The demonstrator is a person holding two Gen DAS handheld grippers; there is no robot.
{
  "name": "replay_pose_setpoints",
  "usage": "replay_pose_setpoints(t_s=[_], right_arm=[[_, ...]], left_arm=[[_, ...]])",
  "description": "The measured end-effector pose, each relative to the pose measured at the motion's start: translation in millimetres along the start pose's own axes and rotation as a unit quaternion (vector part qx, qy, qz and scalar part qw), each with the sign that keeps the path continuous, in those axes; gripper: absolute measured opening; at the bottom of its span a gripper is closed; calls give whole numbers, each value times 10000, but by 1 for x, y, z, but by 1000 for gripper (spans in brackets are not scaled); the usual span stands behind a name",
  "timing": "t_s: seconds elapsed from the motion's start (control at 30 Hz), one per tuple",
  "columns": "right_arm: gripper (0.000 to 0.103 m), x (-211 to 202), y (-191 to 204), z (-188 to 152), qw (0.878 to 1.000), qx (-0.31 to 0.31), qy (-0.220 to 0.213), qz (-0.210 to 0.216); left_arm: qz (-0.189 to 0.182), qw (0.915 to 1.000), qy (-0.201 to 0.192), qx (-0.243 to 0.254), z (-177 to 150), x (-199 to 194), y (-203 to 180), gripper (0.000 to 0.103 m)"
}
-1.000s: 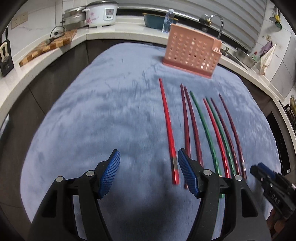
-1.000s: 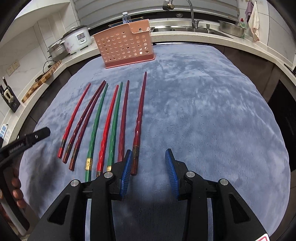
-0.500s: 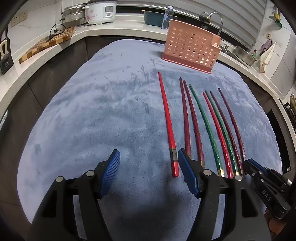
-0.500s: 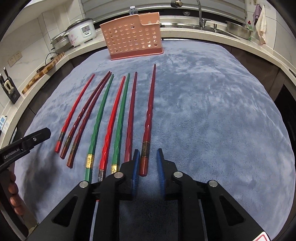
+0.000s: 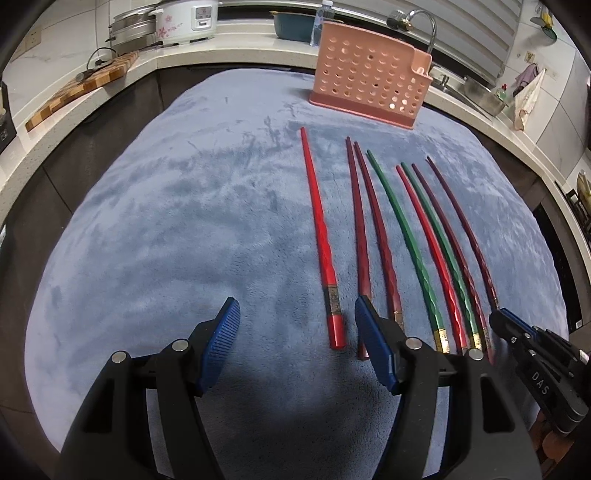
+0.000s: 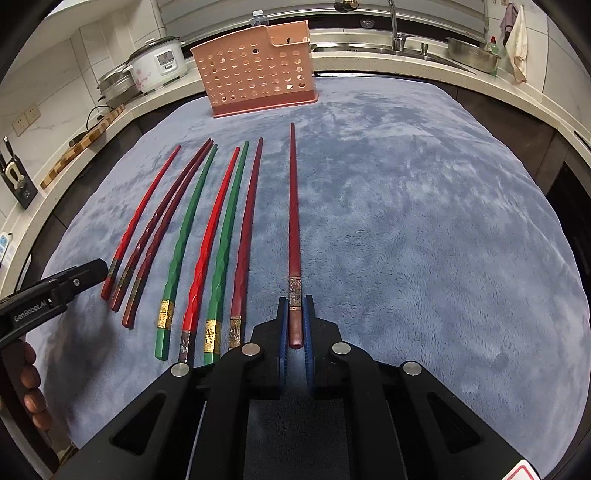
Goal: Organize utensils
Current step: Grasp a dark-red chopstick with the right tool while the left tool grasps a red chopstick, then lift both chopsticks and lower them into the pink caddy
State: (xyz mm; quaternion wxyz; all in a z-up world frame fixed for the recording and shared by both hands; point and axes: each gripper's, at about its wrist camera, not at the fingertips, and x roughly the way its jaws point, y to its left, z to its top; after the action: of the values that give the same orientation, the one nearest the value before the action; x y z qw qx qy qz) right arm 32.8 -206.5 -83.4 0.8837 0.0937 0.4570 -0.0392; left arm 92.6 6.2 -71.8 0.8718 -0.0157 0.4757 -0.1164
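Several red, maroon and green chopsticks [image 6: 192, 236] lie side by side on a blue-grey cloth [image 6: 406, 221]. A pink perforated utensil holder [image 6: 258, 81] stands upright at the cloth's far edge. My right gripper [image 6: 295, 314] is shut on the thick end of a maroon chopstick [image 6: 293, 221], the rightmost one, which points toward the holder. My left gripper [image 5: 295, 321] is open, low over the cloth, with the end of the leftmost red chopstick [image 5: 321, 243] between its fingers. The holder [image 5: 369, 88] also shows in the left wrist view.
A white counter runs around the cloth with a rice cooker [image 6: 159, 62], a wooden cutting board [image 5: 81, 88], a sink with tap [image 6: 399, 22] and a metal bowl [image 6: 472, 55]. The right half of the cloth holds nothing.
My right gripper moved forward and closed on the rightmost maroon chopstick, which now points straight ahead. My left gripper stayed open and edged forward toward the red chopstick's end.
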Motion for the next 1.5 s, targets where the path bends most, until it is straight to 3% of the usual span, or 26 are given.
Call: replay_pose_setpoints(t_s=[0.17, 0.4, 0.5, 0.7, 0.87, 1.3, 1.5], right_arm=[[7, 1, 0, 0, 10000, -17, -1, -9], [7, 1, 1, -2, 10000, -66, -3, -26], [7, 2, 1, -1, 10000, -76, 8, -21], [7, -10, 2, 1, 9999, -102, -77, -6], [7, -37, 4, 13, 9985, -282, -449, -115], [7, -101, -2, 79, 9907, -124, -1355, 75], [7, -125, -5, 117, 9846, 42, -1714, 352]], left_arm=[[101, 9998, 40, 138, -3, 7, -2, 48], [188, 9994, 29, 272, -3, 8, 1, 19], [202, 9993, 20, 320, -4, 7, 3, 12], [86, 9996, 60, 261, 0, 0, 4, 7], [31, 9997, -102, 226, 8, -17, 5, 7], [-101, 9933, -1140, 150, 75, -88, 5, 7], [-123, 9883, -1517, 112, 113, -105, 6, 7]])
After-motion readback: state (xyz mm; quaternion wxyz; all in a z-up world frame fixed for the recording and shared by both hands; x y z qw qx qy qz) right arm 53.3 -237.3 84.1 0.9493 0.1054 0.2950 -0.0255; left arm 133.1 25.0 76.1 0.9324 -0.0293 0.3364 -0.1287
